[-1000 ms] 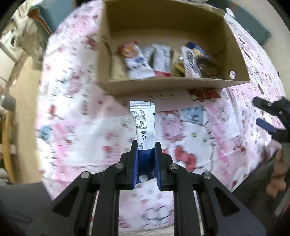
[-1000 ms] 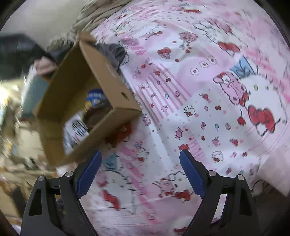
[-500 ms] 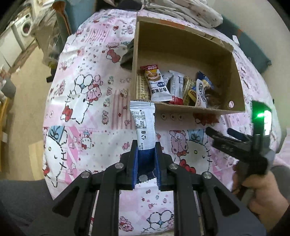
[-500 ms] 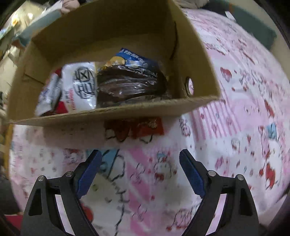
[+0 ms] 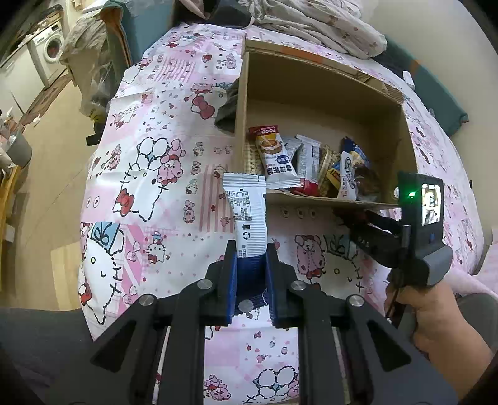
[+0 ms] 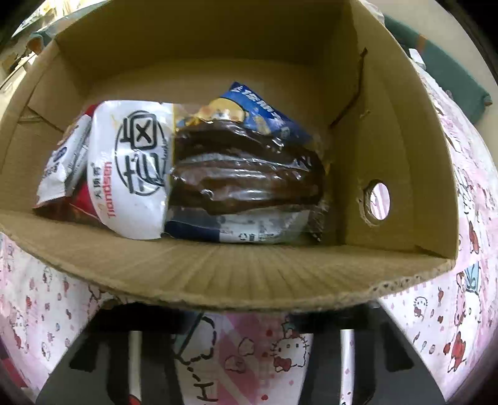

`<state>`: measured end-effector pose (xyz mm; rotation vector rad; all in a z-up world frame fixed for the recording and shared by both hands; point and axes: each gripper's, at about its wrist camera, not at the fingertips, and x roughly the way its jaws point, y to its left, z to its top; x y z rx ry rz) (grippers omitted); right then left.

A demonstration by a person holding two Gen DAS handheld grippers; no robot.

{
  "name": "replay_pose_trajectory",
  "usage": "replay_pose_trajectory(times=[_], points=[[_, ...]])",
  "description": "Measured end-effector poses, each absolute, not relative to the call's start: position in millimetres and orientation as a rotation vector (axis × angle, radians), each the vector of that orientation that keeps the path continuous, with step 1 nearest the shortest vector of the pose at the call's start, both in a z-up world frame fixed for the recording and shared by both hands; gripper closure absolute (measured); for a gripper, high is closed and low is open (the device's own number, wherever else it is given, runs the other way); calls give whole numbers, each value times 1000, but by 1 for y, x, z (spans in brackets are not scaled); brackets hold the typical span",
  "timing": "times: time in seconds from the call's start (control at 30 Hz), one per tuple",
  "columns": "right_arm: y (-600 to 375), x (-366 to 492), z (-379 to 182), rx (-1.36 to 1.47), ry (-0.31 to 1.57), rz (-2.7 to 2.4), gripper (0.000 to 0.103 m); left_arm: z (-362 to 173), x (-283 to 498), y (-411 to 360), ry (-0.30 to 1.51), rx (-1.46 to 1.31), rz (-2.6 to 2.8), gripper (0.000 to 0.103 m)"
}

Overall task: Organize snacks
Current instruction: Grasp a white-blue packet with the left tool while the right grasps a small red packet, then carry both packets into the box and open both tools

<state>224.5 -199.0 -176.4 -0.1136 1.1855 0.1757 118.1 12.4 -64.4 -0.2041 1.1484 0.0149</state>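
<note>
My left gripper (image 5: 251,249) is shut on a white and blue snack packet (image 5: 247,212), held above the pink cloth just in front of the cardboard box (image 5: 314,106). The box holds several snack packets (image 5: 277,155) along its near wall. My right gripper (image 5: 351,218) shows in the left wrist view, at the box's near right corner. In the right wrist view its fingertips are hidden under the box's near wall (image 6: 218,268); its arms stand wide apart. Inside lie a dark chocolate packet (image 6: 246,174) and a white packet (image 6: 137,168).
A pink cartoon-print cloth (image 5: 149,174) covers the surface. Crumpled bedding (image 5: 311,21) lies behind the box and a dark cloth (image 5: 227,109) sits at its left side. The floor (image 5: 53,131) and a washing machine (image 5: 51,50) are at the left.
My right gripper has swung from the open cloth to the box's near right corner, fingertips passing under its wall. My left gripper has pulled back and higher, still holding the packet.
</note>
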Motion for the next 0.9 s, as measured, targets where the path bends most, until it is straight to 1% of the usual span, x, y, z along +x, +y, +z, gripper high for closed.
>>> replay_pose_trajectory(times=[0.03,0.13,0.37,0.5,0.67,0.83,0.9], points=[[-198,226,-175,-115,1190,180,74,-65,119,13,1151,-206,16,90],[-202,224,-170,-80,1208,199,78,-67,120,12,1157,-206,21,90],[-204,192,-157,10,1272,222,78,-70,121,7,1153,-167,32,90],[-203,171,-131,117,1291,275,78,-77,121,7,1168,-158,45,90],[-212,145,-88,250,1255,347,78,-76,120,5,1179,-173,25,90],[-230,139,-48,306,1196,389,78,-63,125,2,1166,-186,2,90],[-226,143,-41,306,1165,386,78,-54,130,1,1153,-182,-1,90]])
